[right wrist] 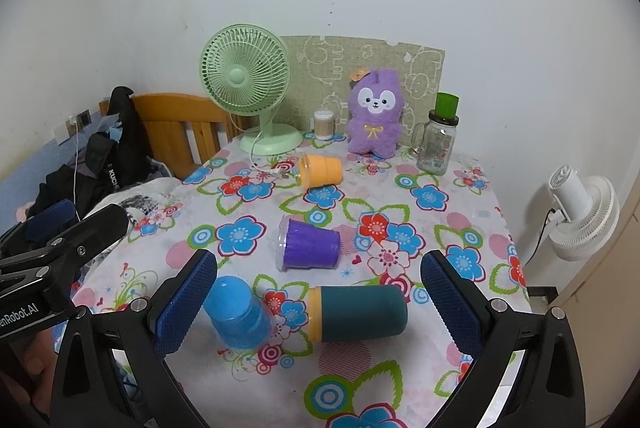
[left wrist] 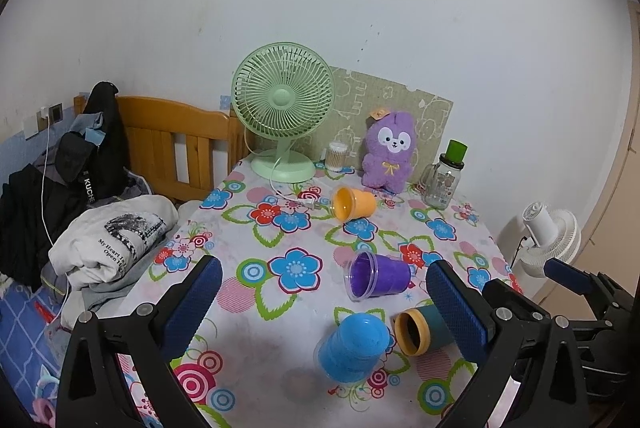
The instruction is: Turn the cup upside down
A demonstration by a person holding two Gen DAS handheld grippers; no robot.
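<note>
Several cups are on the floral tablecloth (left wrist: 256,356) (right wrist: 432,228). A blue cup (left wrist: 352,346) (right wrist: 239,312) stands upside down near the front. A teal cup with a yellow rim (left wrist: 420,330) (right wrist: 356,314) lies on its side beside it. A purple cup (left wrist: 378,275) (right wrist: 310,243) lies on its side in the middle. An orange cup (left wrist: 354,203) (right wrist: 321,170) lies on its side further back. My left gripper (left wrist: 324,312) is open and empty above the front cups. My right gripper (right wrist: 318,308) is open and empty around the blue and teal cups.
A green desk fan (left wrist: 283,108) (right wrist: 250,84), a purple plush toy (left wrist: 390,152) (right wrist: 374,112), a glass jar with a green cup on top (left wrist: 442,176) (right wrist: 438,140) and a swab jar (left wrist: 336,156) stand at the back. Bed with clothes (left wrist: 112,244) left; white fan (right wrist: 580,212) right.
</note>
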